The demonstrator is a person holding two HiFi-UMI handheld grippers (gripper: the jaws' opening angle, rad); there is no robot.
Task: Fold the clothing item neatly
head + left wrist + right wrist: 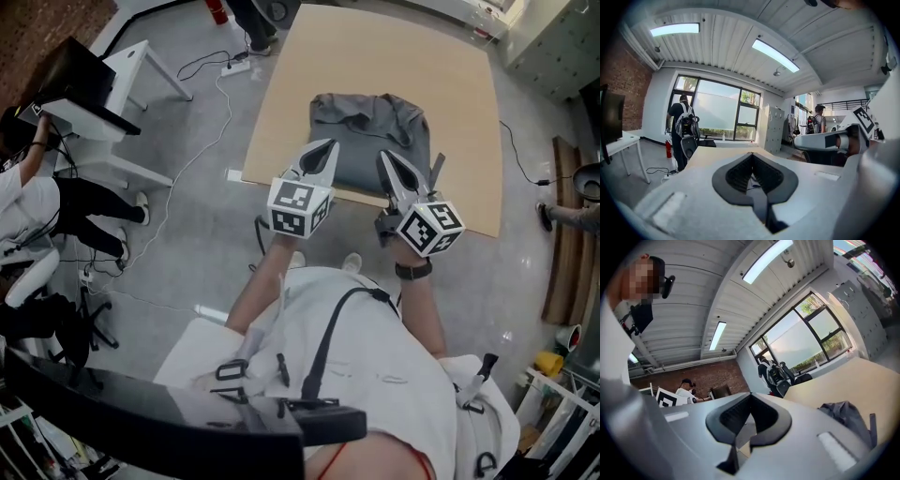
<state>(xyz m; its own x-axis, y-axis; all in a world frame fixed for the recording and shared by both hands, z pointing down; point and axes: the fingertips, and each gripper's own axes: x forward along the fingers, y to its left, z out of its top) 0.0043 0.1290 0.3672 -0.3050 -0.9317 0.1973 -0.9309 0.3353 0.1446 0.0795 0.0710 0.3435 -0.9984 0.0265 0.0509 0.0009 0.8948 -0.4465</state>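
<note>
A grey garment (370,136) lies bunched and partly folded on the near part of the light wooden table (394,56). Both grippers are held up level above the table's near edge, side by side and apart from the cloth. My left gripper (330,145) is shut with nothing between its jaws, which meet at the tips in the left gripper view (752,154). My right gripper (384,157) is also shut and empty (749,394). The garment (846,413) shows low at the right of the right gripper view.
A white desk (122,84) with a seated person stands on the left. A power strip (234,66) and cables lie on the floor by the table's left edge. A person with a backpack (682,126) stands beyond the far end.
</note>
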